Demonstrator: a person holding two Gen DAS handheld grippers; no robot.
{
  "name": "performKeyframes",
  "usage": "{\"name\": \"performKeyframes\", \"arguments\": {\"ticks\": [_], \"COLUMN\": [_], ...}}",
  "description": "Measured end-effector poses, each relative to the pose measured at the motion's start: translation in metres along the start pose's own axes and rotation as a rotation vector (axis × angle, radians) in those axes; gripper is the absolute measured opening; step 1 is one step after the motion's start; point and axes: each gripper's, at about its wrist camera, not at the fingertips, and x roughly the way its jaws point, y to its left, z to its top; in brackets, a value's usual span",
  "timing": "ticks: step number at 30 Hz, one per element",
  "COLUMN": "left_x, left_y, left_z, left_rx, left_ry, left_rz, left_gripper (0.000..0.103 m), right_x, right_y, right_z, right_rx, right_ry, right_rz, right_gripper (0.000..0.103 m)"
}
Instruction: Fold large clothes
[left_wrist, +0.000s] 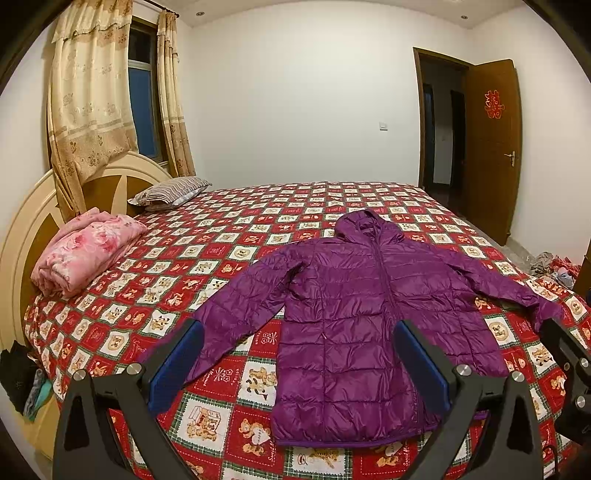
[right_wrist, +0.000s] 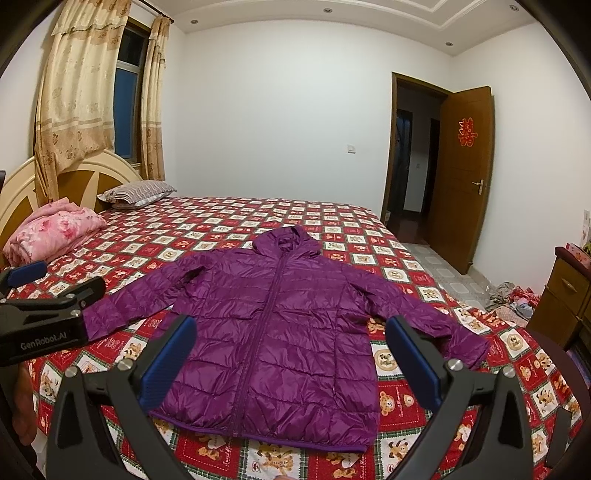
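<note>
A purple hooded puffer jacket (left_wrist: 354, 325) lies flat on the bed, front up and zipped, both sleeves spread out to the sides; it also shows in the right wrist view (right_wrist: 280, 339). My left gripper (left_wrist: 299, 332) is open and empty, hovering above the jacket's left half near the hem. My right gripper (right_wrist: 291, 332) is open and empty above the jacket's lower body. The left gripper's body shows at the left edge of the right wrist view (right_wrist: 48, 314), and part of the right gripper shows at the right edge of the left wrist view (left_wrist: 569, 354).
The bed (left_wrist: 229, 236) has a red checked bear-print sheet. A folded pink quilt (left_wrist: 85, 251) and a striped pillow (left_wrist: 170, 190) lie by the headboard. An open wooden door (right_wrist: 465, 177), a wooden cabinet (right_wrist: 569, 295) and clutter on the floor (right_wrist: 506, 295) are at the right.
</note>
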Motion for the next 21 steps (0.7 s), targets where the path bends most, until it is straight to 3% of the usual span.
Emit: {"name": "performKeyframes", "arguments": {"ticks": [21], "left_x": [0.0071], "left_y": [0.0028], "left_z": [-0.0029], "left_rx": [-0.004], "left_ry": [0.010], "left_rz": [-0.001], "left_gripper": [0.102], "right_x": [0.0035], "right_y": [0.0056], "right_z": [0.0010], "right_rx": [-0.004], "right_ry": [0.011], "right_rz": [0.006], "right_gripper": [0.103]}}
